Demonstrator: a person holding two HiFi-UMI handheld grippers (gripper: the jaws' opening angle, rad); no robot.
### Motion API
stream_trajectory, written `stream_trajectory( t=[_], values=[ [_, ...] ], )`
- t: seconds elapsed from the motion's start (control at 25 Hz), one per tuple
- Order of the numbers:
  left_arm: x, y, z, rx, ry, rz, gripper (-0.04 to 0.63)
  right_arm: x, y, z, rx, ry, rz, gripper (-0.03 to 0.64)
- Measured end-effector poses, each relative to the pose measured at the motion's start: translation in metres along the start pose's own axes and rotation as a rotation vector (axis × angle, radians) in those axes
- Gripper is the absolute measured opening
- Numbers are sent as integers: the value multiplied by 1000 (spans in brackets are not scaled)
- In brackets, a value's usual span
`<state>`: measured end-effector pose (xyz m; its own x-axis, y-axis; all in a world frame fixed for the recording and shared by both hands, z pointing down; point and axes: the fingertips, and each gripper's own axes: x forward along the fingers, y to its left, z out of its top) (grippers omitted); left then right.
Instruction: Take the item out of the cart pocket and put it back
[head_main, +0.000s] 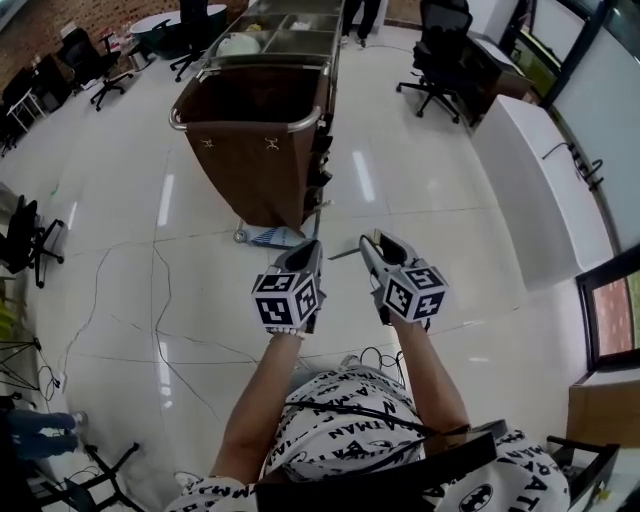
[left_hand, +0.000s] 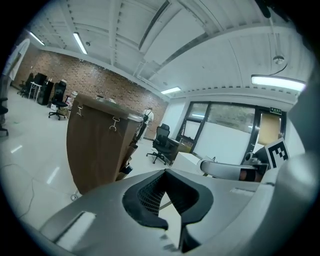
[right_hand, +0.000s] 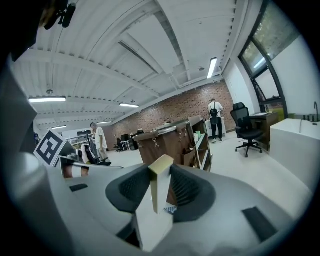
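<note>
Box (right_hand: 156, 200), one, in grip of right tongs (right_hand: 160, 173); left tongs (left_hand: 166, 173) together, empty; one cart (head_main: 250, 150).

I see a glossy white tiled floor (head_main: 420, 200), a brick wall (right_hand: 185, 107), black office chairs (head_main: 440, 55) and strip lights (left_hand: 277, 81) glowing overhead.

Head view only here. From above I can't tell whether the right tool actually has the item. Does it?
Observer: Yes. The right gripper view shows the right tool closed on a thin, pale item standing on edge between its pads.
Operator: And the left tool?
Observer: The left tool is empty, tips together.
Operator: Anything beyond the cart?
Observer: A person stands past the far end of the cart.
</note>
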<state>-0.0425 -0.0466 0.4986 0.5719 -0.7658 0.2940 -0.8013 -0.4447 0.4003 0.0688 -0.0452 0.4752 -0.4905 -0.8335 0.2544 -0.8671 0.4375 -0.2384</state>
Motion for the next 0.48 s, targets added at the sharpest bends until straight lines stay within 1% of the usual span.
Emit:
stream_trajectory(
  t=[0.24,0.48],
  values=[
    [-1,-8,-5,-22,-1,21,4,-10,-3,2,9,-5,32,143],
    [2,-12,-6,-15,0,18,5,-13,-7,4,21,-18,42,143]
  ],
)
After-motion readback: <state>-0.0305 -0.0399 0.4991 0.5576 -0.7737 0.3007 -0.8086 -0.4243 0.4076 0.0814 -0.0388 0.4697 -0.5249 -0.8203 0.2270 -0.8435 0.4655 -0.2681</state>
